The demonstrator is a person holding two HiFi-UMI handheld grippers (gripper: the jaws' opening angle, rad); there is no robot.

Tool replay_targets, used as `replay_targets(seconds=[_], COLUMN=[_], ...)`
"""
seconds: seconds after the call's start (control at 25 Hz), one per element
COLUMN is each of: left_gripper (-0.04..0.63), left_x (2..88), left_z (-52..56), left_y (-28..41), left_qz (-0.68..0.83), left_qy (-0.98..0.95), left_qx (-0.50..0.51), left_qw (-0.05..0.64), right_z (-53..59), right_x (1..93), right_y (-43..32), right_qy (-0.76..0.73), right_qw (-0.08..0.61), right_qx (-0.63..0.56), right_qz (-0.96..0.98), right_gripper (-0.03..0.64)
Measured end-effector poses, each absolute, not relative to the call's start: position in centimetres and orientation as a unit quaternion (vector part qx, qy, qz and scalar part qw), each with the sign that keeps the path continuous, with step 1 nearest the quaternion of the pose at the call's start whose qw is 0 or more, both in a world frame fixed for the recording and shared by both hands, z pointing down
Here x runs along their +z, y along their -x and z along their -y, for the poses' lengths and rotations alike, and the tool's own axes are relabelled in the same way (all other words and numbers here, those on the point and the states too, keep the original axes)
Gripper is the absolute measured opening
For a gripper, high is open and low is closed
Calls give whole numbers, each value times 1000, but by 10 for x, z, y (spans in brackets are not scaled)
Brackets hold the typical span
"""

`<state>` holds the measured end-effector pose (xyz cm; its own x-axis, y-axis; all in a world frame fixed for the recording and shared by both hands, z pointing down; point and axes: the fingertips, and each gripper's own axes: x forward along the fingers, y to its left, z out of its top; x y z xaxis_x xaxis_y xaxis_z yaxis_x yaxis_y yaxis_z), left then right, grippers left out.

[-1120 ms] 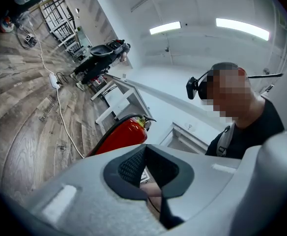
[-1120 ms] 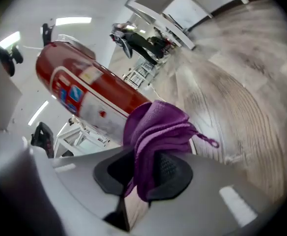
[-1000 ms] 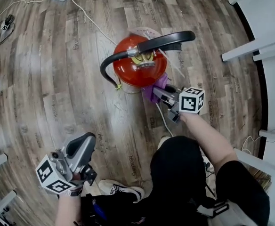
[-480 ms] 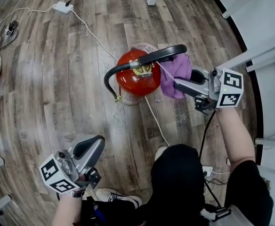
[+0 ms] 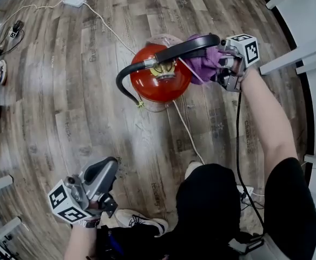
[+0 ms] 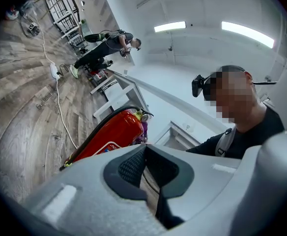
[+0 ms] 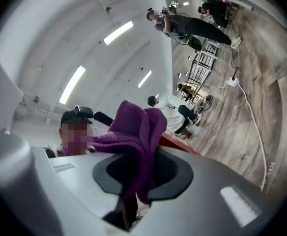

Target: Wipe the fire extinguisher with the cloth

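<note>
Currently, the left hand-held gripper is hovering low at the left, well apart from the fire extinguisher. Its jaws are resting fully together with nothing between them. The red extinguisher is standing upright on the wooden floor, with its black hose arching across its top. The purple cloth is hanging just right of the extinguisher's top, beside the hose end. The right hand-held gripper is clamping this cloth between its jaws and pointing leftward at the extinguisher.

One fire extinguisher, one cloth — two grippers.
</note>
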<state>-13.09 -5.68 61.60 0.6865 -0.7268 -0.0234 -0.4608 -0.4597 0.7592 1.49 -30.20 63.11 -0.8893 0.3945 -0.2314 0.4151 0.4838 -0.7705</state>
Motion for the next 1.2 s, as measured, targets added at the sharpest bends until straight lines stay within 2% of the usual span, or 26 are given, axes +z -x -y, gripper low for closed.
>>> replay_targets(seconds=[0.12, 0.6, 0.76, 0.84, 1.0, 1.08, 1.2], left_gripper=[-2, -2, -2, -2, -2, -2, -2], left_x=[620, 640, 646, 644, 633, 630, 627], left_z=[57, 53, 49, 49, 53, 56, 59], left_y=[133, 140, 140, 138, 135, 133, 128], left_qz=[365, 393, 396, 394, 383, 377, 360], left_qy=[-830, -809, -806, -807, -818, -823, -830], left_qx=[-173, -163, -156, -157, -164, -168, -171], left_qw=[384, 406, 411, 410, 397, 392, 390], right_z=[319, 319, 313, 312, 307, 297, 270], right_x=[660, 934, 979, 966, 883, 829, 742], right_y=[2, -3, -10, -11, -12, -23, -38], right_qy=[-229, 93, 154, 157, 157, 165, 177], right_qw=[3, -272, -317, -293, -141, -84, -39], right_qx=[-490, -517, -499, -495, -479, -426, -320], right_qz=[-841, -806, -791, -803, -852, -886, -930], right_gripper=[71, 64, 64, 63, 63, 63, 63])
